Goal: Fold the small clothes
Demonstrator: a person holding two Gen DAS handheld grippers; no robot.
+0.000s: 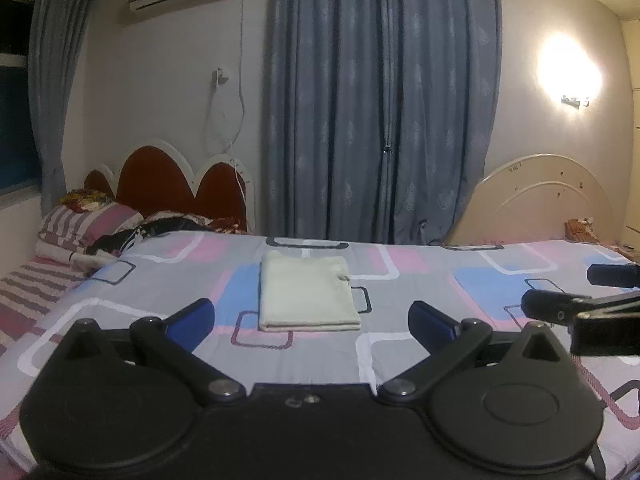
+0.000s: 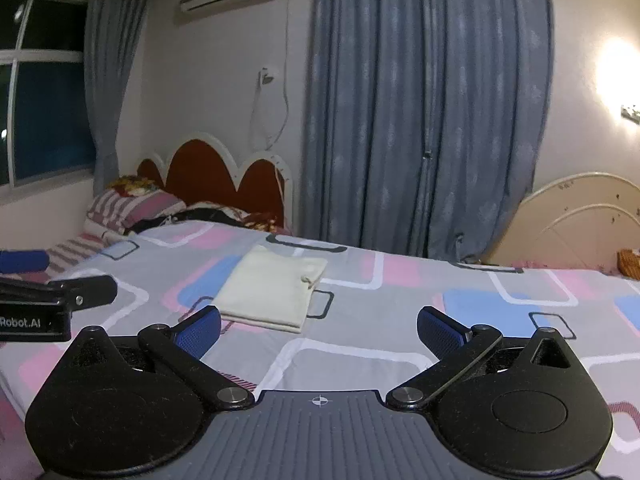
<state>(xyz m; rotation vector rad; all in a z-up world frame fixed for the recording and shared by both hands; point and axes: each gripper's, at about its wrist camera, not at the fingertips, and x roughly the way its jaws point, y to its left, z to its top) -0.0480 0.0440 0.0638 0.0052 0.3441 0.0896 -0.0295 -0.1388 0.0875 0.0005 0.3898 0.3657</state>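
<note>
A folded cream garment (image 1: pixel 308 294) lies flat mid-bed on the patterned bedsheet (image 1: pixel 420 280), nearer the far edge, as the left gripper (image 1: pixel 311 318) and right gripper (image 2: pixel 319 330) hover apart from it, jaws wide and empty.

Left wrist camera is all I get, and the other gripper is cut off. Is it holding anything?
Observer: No. The right gripper is wide open, nothing between its pads.
Operator: Does my gripper have writing on it?
Observer: Yes, the left gripper has white lettering on its side.
Operator: What's the window like?
Observer: A white upright bar and a crossbar split the window into dark panes.
</note>
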